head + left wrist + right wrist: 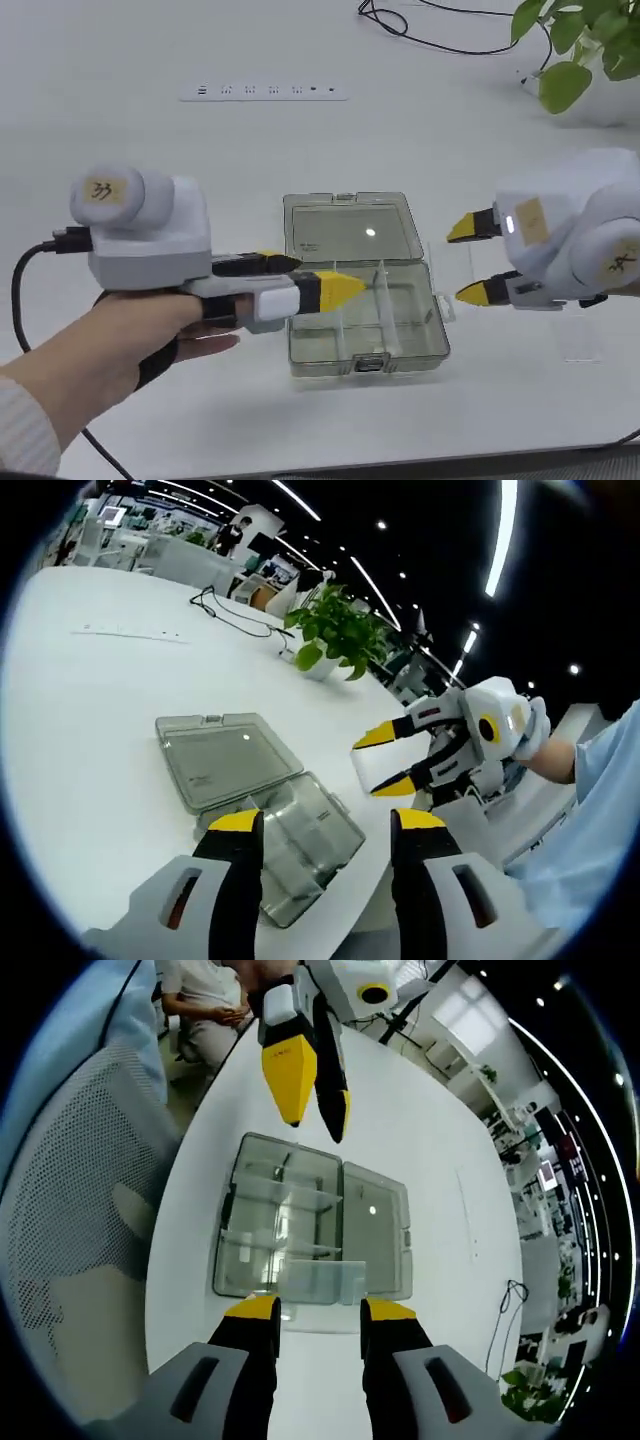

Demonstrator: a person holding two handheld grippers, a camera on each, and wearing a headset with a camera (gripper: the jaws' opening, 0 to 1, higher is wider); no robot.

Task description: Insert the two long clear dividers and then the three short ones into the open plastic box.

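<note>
Gripping a clear divider, your right hand-held gripper hangs beside the open plastic box; your left hand-held gripper hovers over it, jaws apart.

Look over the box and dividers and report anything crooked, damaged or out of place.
Nothing stands out. The plastic box sits flat with its lid folded open. Two long dividers stand upright inside. The right gripper holds a clear divider beside the box, not yet inserted.

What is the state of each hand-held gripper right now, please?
Left hand-held gripper: open, holding nothing.
Right hand-held gripper: closed on a clear divider.
</note>
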